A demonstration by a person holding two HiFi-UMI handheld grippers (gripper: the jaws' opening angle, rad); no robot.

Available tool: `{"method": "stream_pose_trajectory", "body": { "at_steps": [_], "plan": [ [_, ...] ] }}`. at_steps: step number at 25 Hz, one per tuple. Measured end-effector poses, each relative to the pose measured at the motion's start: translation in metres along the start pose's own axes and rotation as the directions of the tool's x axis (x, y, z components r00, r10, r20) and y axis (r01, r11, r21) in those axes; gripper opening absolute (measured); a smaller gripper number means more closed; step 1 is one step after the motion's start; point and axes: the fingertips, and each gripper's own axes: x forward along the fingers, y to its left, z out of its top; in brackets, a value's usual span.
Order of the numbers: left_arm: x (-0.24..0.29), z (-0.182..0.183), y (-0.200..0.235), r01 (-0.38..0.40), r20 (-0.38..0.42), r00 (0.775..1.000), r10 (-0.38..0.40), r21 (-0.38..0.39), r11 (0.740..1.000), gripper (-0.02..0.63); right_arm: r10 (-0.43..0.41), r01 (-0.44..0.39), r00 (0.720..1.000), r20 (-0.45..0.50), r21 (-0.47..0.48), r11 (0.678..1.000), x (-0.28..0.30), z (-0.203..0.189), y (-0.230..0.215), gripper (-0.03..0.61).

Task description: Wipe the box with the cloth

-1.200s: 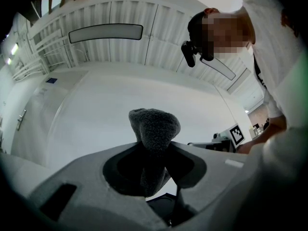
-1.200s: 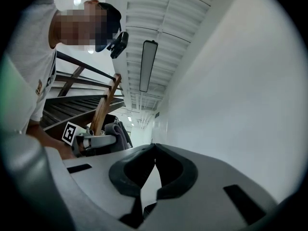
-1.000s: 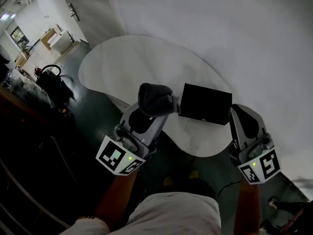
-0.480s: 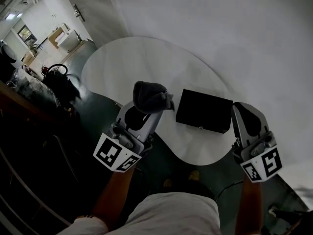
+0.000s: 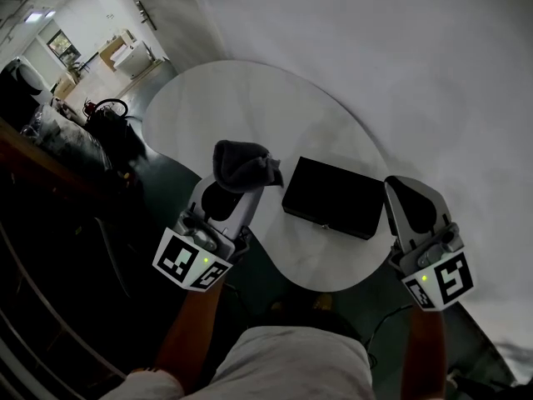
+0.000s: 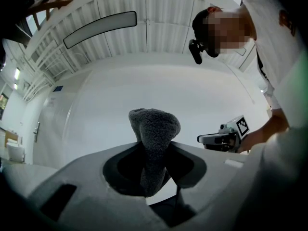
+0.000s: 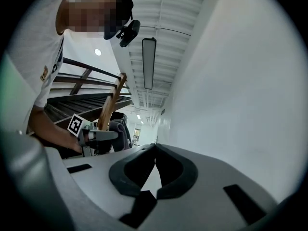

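A white wall [image 5: 400, 57] is filling the far side of the room, and a rounded white table [image 5: 241, 107] is standing against it. Beyond the table's left end, a dark railing [image 5: 50, 182] is cutting across a lit room of pale furniture. A person in a white shirt [image 5: 300, 361] is leaning over the table's near edge. The black box [image 5: 329, 197] is lying flat on the table close to that edge, between the two grippers. The left gripper [image 5: 236, 183] is clenching a bunched grey cloth [image 5: 240, 162], which is sticking up out of its jaws just beside the box's left end; whether it is touching the box cannot be told. The right gripper [image 5: 400, 182] is hovering at the box's right end, its jaws pressed together on nothing. Black-and-white square markers [image 5: 190, 261] are facing up from each gripper's cube. The shirt's orange print [image 6: 285, 19] is too small to read.
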Motion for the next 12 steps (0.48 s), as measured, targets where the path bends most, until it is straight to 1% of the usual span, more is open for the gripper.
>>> {"method": "stream_pose_trajectory", "body": {
  "at_steps": [6,12],
  "plan": [
    [0.011,-0.008,0.003,-0.023,-0.038,0.999,0.024,0.028,0.999,0.114,0.007,-0.007,1.000,0.000,0.022,1.000,-0.003,-0.009,-0.017,0.012],
    [0.019,-0.019,0.013,-0.011,-0.078,0.997,0.014,0.037,0.999,0.114,0.008,-0.008,0.999,-0.037,-0.003,1.000,0.003,-0.021,-0.020,0.012]
  ]
}}
